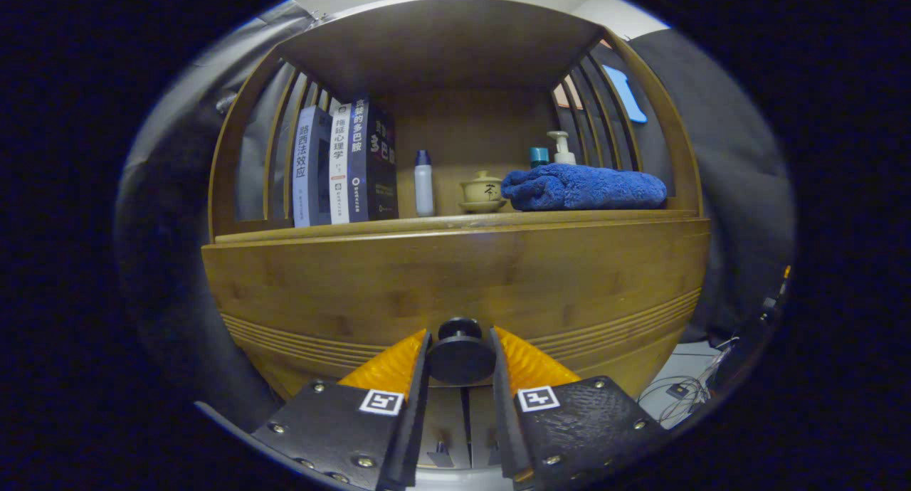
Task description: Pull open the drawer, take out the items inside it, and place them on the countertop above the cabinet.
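A wooden cabinet fills the gripper view, and its drawer front [455, 284] is a wide bamboo panel with grooved lines low down. A round black knob [460, 352] sticks out from the drawer's lower middle. My gripper [460, 350] has one finger on each side of that knob, and both fingers press against it. The drawer looks closed, so its contents are hidden. Above the drawer runs the countertop [441, 222] of the cabinet, a shelf under a wooden top.
On the countertop stand three books [345, 165] at the left, a small white bottle [424, 183], a lidded ceramic cup [482, 191], a folded blue towel [583, 187] and a pump bottle [562, 148] behind it. Slatted sides close the shelf. Cables [676, 390] lie on the floor at right.
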The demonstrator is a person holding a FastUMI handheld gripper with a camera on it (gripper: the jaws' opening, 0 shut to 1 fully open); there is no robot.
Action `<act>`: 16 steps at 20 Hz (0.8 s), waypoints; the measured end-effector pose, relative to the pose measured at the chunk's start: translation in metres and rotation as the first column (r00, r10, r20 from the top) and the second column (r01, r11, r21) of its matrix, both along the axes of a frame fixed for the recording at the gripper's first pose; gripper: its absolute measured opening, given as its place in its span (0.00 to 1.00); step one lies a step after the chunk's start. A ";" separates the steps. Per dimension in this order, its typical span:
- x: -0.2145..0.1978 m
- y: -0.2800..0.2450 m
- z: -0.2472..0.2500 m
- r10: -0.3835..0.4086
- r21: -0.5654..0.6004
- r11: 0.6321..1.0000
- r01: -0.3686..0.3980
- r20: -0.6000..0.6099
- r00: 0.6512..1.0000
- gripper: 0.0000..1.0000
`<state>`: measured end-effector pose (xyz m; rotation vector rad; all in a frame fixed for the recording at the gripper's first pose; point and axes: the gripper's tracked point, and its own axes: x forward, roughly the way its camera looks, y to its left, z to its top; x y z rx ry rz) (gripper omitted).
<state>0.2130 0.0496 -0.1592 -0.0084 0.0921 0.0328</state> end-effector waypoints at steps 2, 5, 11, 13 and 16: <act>0.000 0.000 0.000 0.020 0.022 1.000 -0.019 -0.025 0.999 0.34; -0.016 0.002 0.000 0.047 0.047 0.998 -0.045 -0.062 0.997 0.24; -0.086 -0.003 0.002 0.010 0.039 0.999 -0.008 -0.044 0.999 0.24; -0.109 -0.004 0.001 0.005 0.047 0.999 -0.003 -0.042 0.999 0.24; -0.144 -0.008 0.003 -0.017 0.058 0.998 0.017 -0.015 1.000 0.24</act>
